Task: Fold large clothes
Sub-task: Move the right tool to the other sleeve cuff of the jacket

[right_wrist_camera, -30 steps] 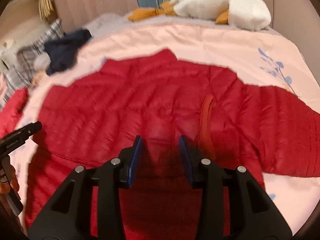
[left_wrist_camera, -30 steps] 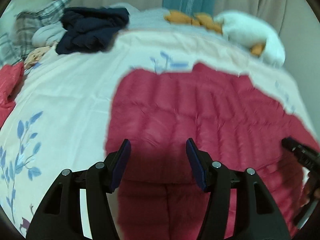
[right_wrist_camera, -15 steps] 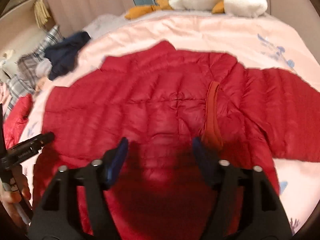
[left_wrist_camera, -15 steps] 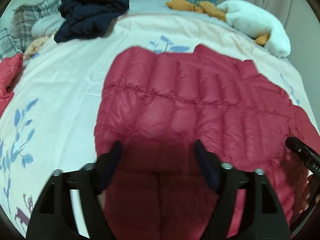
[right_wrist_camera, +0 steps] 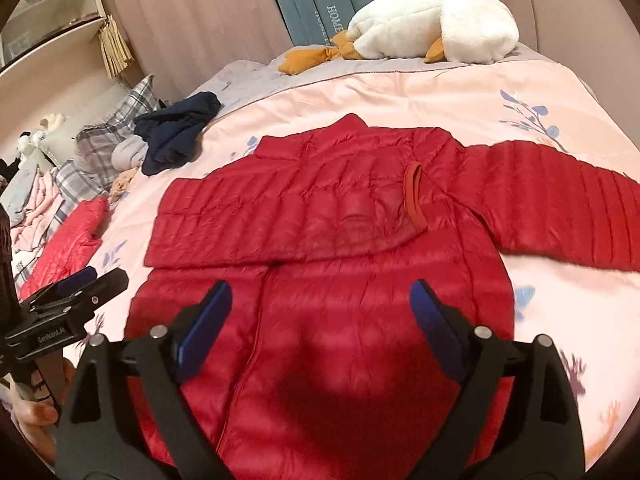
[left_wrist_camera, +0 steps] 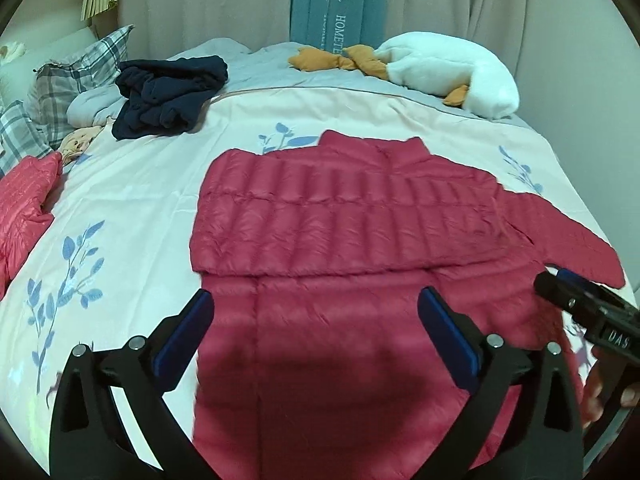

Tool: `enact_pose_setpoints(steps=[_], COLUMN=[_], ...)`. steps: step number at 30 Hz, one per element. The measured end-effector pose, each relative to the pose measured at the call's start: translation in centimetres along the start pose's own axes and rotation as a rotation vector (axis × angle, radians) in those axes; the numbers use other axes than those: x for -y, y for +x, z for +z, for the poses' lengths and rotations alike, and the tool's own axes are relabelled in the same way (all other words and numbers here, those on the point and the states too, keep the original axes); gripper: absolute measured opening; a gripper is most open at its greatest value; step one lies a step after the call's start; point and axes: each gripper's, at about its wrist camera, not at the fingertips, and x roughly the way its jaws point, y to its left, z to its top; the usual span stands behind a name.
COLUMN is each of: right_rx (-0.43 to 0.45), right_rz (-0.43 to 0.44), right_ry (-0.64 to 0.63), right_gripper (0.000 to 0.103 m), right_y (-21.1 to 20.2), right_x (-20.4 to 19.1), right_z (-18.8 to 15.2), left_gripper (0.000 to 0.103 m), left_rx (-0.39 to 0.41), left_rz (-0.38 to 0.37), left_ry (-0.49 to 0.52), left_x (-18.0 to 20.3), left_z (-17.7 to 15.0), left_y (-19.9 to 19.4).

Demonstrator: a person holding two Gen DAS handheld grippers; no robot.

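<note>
Red jacket (left_wrist_camera: 352, 240) lies flat on the bed (left_wrist_camera: 132, 184), mid-bed, collar at the far end, hem toward the cameras. Its left sleeve is folded across the chest, cuff (right_wrist_camera: 414, 196) resting right of centre; the right sleeve (right_wrist_camera: 560, 208) stretches out to the right over the quilt.

Left gripper (left_wrist_camera: 316, 336) hovers above the near part of the jacket, fingers spread wide, blue pads (left_wrist_camera: 184, 336) facing in, nothing between them. Right gripper (right_wrist_camera: 320, 328) likewise over the jacket's lower half, fingers wide apart, empty. Each gripper shows at the edge of the other's view with a hand on its handle; whether either tip touches the fabric is hard to say from the fisheye angle.

Dark navy garment (left_wrist_camera: 168, 96) bunched at far left, beside plaid pillows (left_wrist_camera: 68, 84). Second red garment (left_wrist_camera: 24, 196) at the left edge of the bed. White plush goose (right_wrist_camera: 432, 24) with orange feet lies along the far edge, against the curtain (left_wrist_camera: 200, 0). Blue boxes (left_wrist_camera: 336, 4) lettered "HOME" stand behind it.
</note>
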Motion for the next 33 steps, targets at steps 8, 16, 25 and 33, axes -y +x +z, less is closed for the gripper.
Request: enact_pose_setpoints(steps=[8, 16, 25, 33], right_rx=[0.022, 0.024, 0.043, 0.059], right_rz=[0.043, 0.047, 0.000, 0.039], right_ry=[0.064, 0.192, 0.304, 0.439], right_gripper=[0.101, 0.101, 0.101, 0.101], right_y=[-4.8, -8.8, -12.8, -14.8], right_x=[1.7, 5.8, 10.4, 15.6], right_z=[-2.1, -4.8, -7.0, -8.0], left_gripper=[0.102, 0.102, 0.102, 0.102], left_rx=[-0.028, -0.062, -0.067, -0.078], left_rz=[0.006, 0.024, -0.009, -0.023], left_ry=[0.015, 0.024, 0.011, 0.039], left_x=[2.2, 3.8, 5.2, 7.5], left_z=[-2.3, -4.6, -6.2, -6.6], left_y=[-2.7, -4.9, -7.4, -8.6])
